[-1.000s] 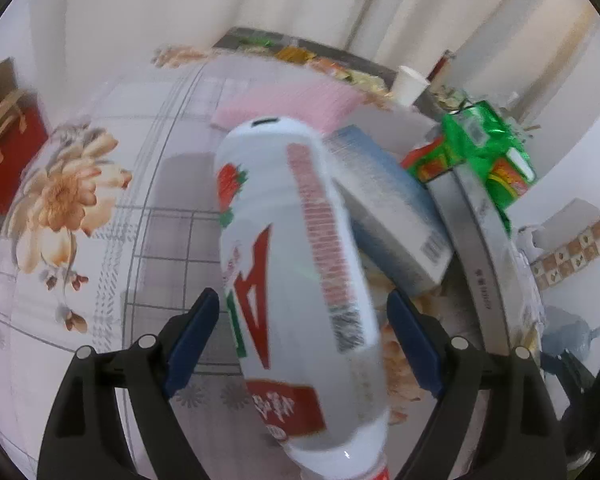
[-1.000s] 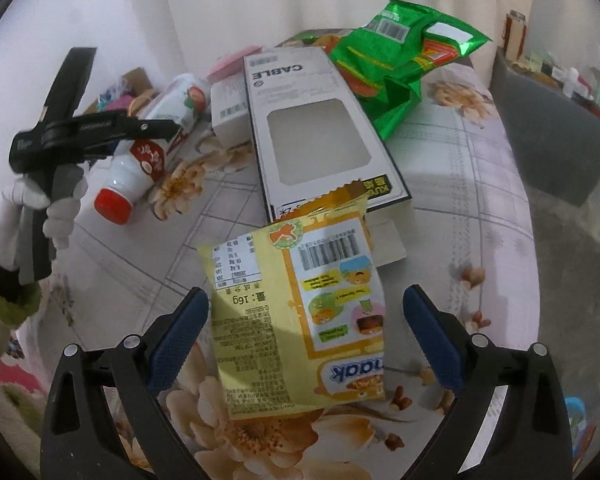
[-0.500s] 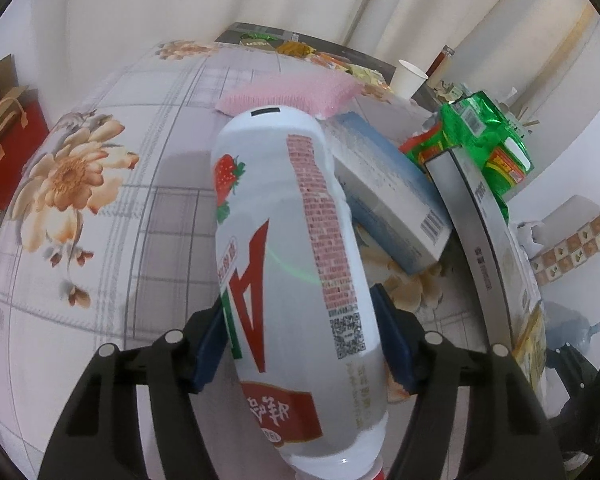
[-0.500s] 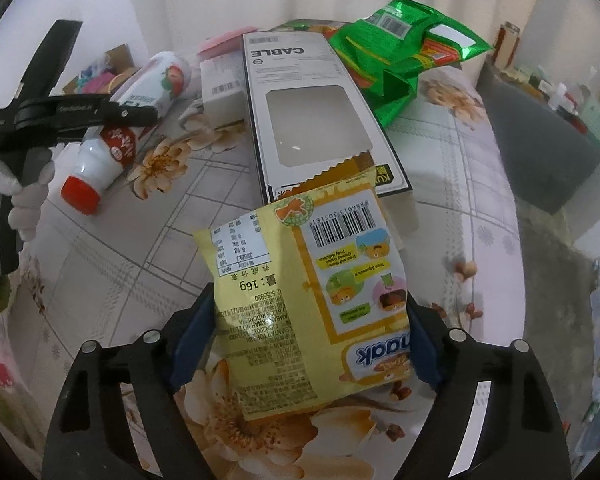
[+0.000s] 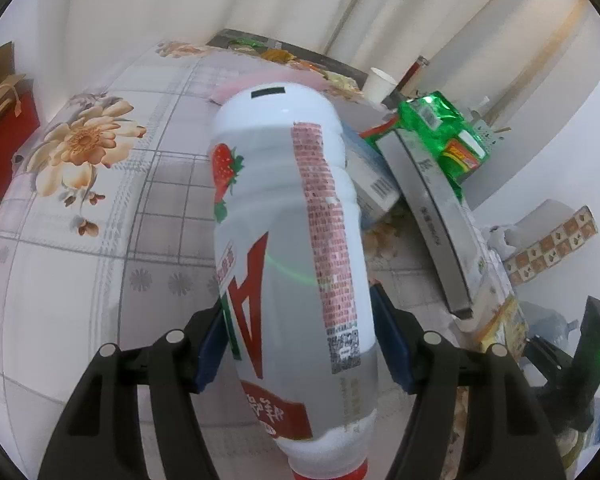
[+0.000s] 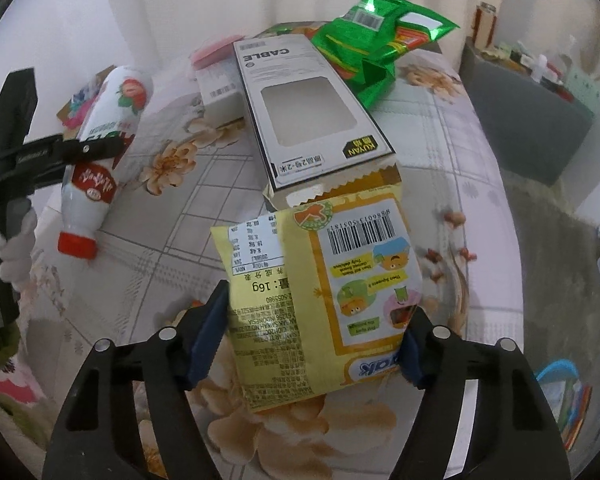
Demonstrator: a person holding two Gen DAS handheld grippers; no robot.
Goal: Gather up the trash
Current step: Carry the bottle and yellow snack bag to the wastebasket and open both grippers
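Trash lies on the floral-clothed bench (image 6: 440, 128): the left gripper (image 5: 300, 344) is clamped on a white strawberry bottle (image 5: 288, 248), while the right gripper (image 6: 308, 344) is closing its jaws on a yellow snack packet (image 6: 324, 292), cable box (image 6: 300, 100) just beyond it.

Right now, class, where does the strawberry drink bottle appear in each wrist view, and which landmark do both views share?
Left wrist: strawberry drink bottle fills the centre, cap nearest the camera.
Right wrist: it sits at the left, cap lower left.
Shared landmark: the cable box.
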